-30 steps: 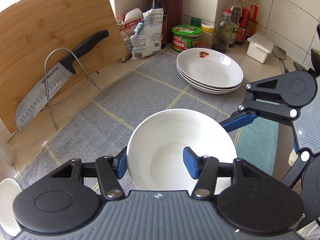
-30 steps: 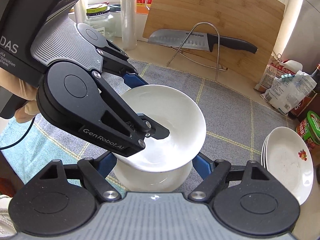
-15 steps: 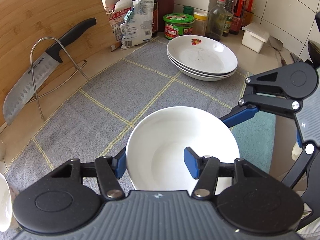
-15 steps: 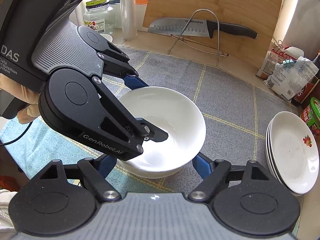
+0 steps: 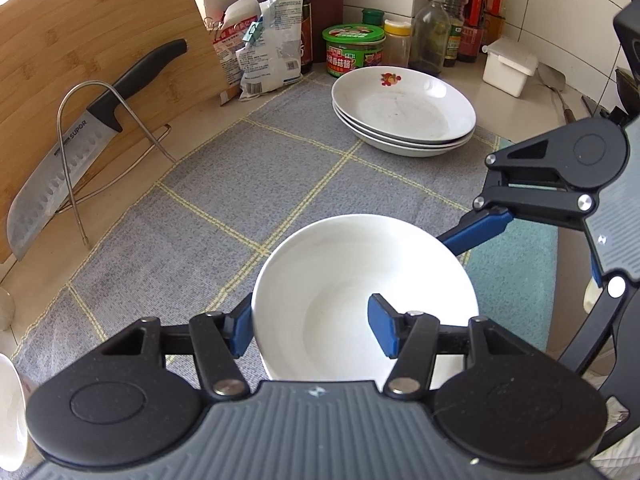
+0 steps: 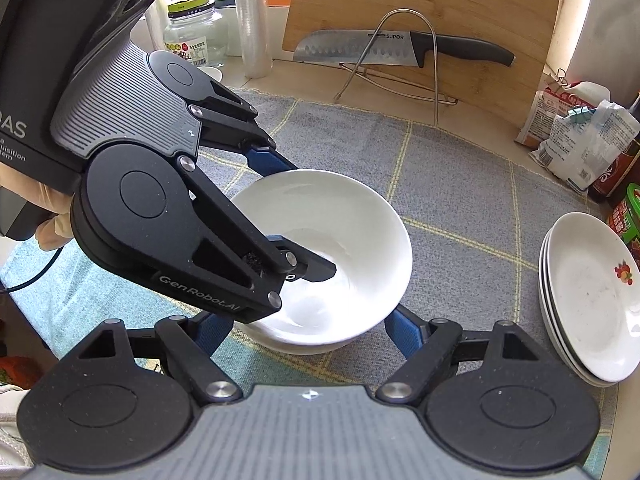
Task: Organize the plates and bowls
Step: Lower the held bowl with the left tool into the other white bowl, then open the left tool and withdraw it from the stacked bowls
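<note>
Bowl (image 5: 362, 296) sits on the cloth (image 5: 248, 184) dead ahead of the left gripper (image 5: 316, 326), which pinches its near wall, while the half-open right gripper (image 6: 308, 330) straddles its base empty, plates (image 5: 404, 114) beyond.

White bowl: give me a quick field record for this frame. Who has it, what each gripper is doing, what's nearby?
bowl: white bowl, upright, over the grey checked cloth
left gripper: shut on the bowl's wall, one side inside, one outside
right gripper: flanks the bowl low down; contact unclear
plates: plate stack, three, on the cloth beyond the bowl, untouched
nearby: knife on a wire rack
</note>
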Demonstrator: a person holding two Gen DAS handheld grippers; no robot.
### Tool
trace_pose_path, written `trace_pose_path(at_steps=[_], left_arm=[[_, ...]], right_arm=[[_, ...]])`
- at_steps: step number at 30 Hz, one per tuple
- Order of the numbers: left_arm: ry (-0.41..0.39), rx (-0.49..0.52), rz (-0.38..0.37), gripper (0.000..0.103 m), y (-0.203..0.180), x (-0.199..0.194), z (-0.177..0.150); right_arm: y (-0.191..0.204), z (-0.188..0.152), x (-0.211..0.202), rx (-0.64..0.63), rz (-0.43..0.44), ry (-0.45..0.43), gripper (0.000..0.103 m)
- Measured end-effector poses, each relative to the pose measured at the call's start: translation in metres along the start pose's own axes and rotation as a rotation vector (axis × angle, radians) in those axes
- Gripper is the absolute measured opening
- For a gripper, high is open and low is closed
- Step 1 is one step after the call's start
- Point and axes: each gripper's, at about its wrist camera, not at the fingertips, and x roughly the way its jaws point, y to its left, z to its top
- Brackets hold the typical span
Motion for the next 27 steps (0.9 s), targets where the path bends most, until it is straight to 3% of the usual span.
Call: trace_pose_path(at_steps=[7, 10, 16, 18, 23, 27], left_arm=[[-0.005, -0.02, -0.001, 0.06, 0.003, 0.001, 0.0], [-0.01, -0.028, -0.004, 0.062, 0.004, 0.0, -0.001], [-0.045, -0.061, 0.003, 0.065, 0.01, -0.013, -0.007], [-0.067, -0.084, 0.011, 0.074, 0.013, -0.021, -0.011], [-0.136, -0.164, 0.041, 0.081, 0.025, -0.041, -0.019], [-0.186, -0.211, 0.094, 0.094, 0.028, -0.054, -0.03]], right_arm=[[0.0, -0.001, 0.006, 0.01, 0.025, 0.005, 0.087], [0.002, -0.002, 0.002, 0.014, 0.035, -0.027, 0.103], [-0.001, -0.002, -0.009, 0.027, 0.026, -0.069, 0.103], [-0.004, -0.004, -0.011, 0.041, 0.018, -0.081, 0.103], [-0.012, -0.008, -0.015, 0.078, -0.006, -0.094, 0.103], [-0.016, -0.008, -0.019, 0.101, -0.025, -0.111, 0.103]])
